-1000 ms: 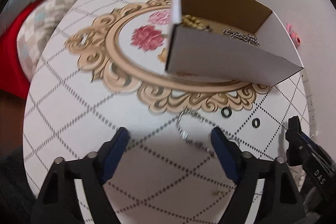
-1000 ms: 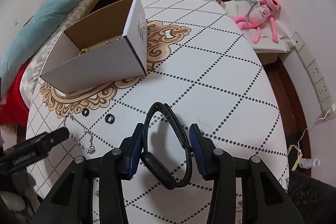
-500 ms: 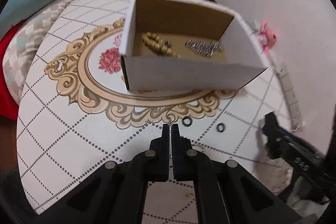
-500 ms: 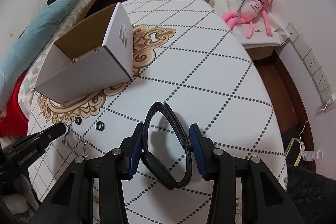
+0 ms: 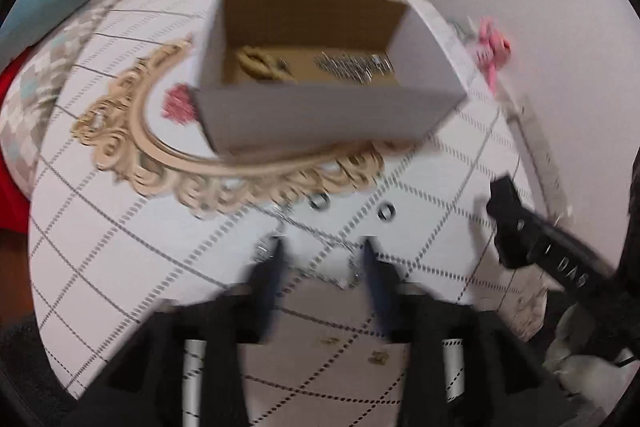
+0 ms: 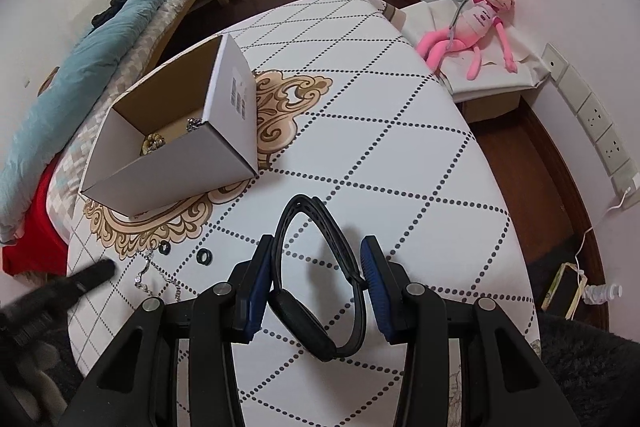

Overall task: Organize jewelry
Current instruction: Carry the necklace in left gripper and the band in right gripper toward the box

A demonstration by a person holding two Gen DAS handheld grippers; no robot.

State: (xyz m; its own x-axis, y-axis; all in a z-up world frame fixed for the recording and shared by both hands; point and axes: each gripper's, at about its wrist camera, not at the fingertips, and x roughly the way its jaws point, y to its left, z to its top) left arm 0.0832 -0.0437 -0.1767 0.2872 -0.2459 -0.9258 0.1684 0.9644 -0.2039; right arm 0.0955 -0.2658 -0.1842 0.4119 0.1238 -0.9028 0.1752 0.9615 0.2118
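Observation:
An open cardboard box [image 5: 320, 115] [image 6: 180, 171] stands on the table and holds a beaded bracelet [image 5: 260, 65] and a silver chain [image 5: 354, 65]. Two black rings [image 5: 320, 201] [image 5: 386, 211] lie in front of it, also in the right wrist view [image 6: 165, 249] [image 6: 204, 255]. A silver chain necklace [image 5: 316, 267] [image 6: 154, 277] lies on the table between my left gripper's [image 5: 322, 259] open fingers; the view is blurred. My right gripper [image 6: 318, 261] is shut on a black watch band [image 6: 320, 267], held above the table.
The white dotted table [image 6: 380, 147] has a gold ornament print [image 5: 132, 147]. A bed with a teal blanket [image 6: 92, 47] lies to the left. A pink plush toy [image 6: 476, 23] sits on a box to the right. Wall sockets [image 6: 592, 123] are at far right.
My left gripper was open over the necklace, shut half a second ago, and is open again now, around the necklace. The right gripper rose with the watch band.

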